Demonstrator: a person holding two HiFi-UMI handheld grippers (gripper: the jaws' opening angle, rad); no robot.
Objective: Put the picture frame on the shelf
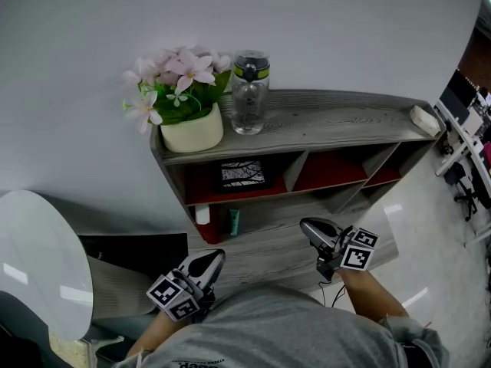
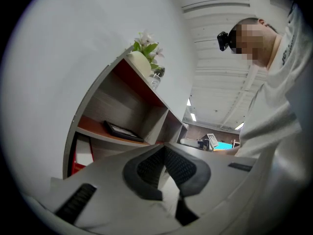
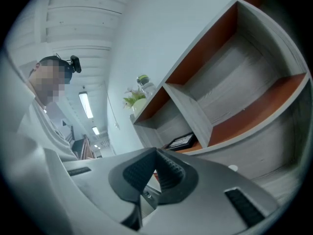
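Close against the person's body, the left tongs (image 1: 209, 259) and the right tongs (image 1: 311, 225) hang low in front of the shelf (image 1: 345, 117). Each gripper view shows its ribbed pads pressed together at the tips with nothing between them: the left tongs (image 2: 164, 147) are closed and empty, and so are the right tongs (image 3: 155, 153).

Judging by how things lie, the placing looks done and the step in hand is a clear retreat. To do it well, hold both tongs closed and low and draw them straight toward the body. Keep them away from the front edge of the shelf, so that nothing knocks the boards or jolts what lies on them. The frame needs no further nudge unless it is meant to stand upright, and the task doesn't say so.

Farther off, the picture frame (image 1: 242, 175) lies flat on the red board of the left compartment in the upper row, face up. It touches neither pair of tongs and is well apart from both. In the head view it sits beyond and between them, somewhat nearer the left pair's side, and both gripper views show it too (image 2: 123, 130) (image 3: 182, 141).

Farthest, on the top board above that compartment, stand a flower pot (image 1: 193, 133) and, just beside it, a water bottle (image 1: 249, 94).
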